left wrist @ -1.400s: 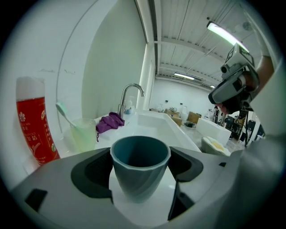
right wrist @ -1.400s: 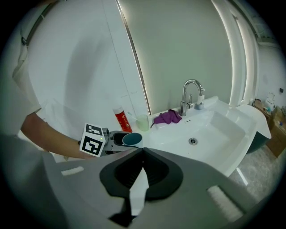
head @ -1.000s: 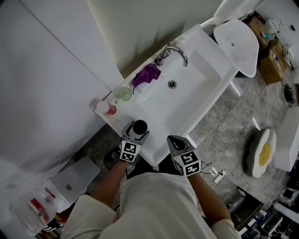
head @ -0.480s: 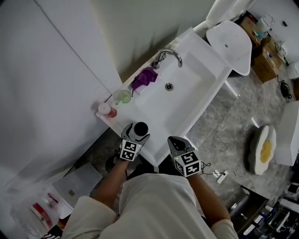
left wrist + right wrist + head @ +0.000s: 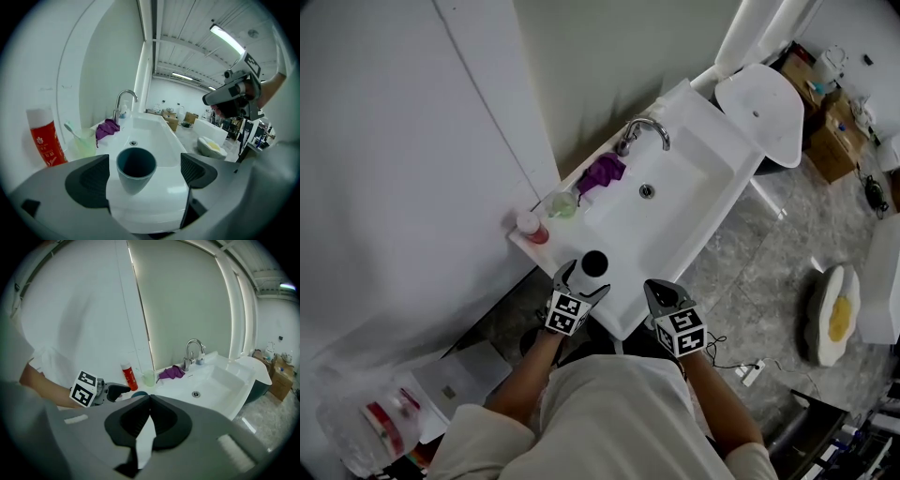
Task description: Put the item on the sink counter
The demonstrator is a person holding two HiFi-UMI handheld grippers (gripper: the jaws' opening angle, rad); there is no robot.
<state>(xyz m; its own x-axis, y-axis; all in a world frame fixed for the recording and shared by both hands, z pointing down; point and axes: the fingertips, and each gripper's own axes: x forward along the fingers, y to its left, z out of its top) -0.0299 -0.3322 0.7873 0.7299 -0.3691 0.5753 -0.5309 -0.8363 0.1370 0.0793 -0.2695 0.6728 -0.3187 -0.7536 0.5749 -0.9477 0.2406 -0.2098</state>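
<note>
The left gripper (image 5: 584,278) is held at the near corner of the sink counter (image 5: 623,298), pointing forward and down. Its jaws have just been opening and now stand wide apart. The cup (image 5: 593,263) stands between the pads, clear of both. The right gripper (image 5: 656,287) is held just off the counter's near edge at the same tilt, with its jaws closed together and empty. The left forearm (image 5: 525,375) and the right forearm (image 5: 712,389) reach toward the counter.

The cup (image 5: 593,263) stands on the near corner of the sink counter (image 5: 628,314), between my left gripper's (image 5: 584,279) jaws, touching neither. Behind it lies the basin (image 5: 667,202). Along the wall stand tube (image 5: 532,227), tumbler (image 5: 562,204), cloth (image 5: 602,172), faucet (image 5: 642,131).
</note>
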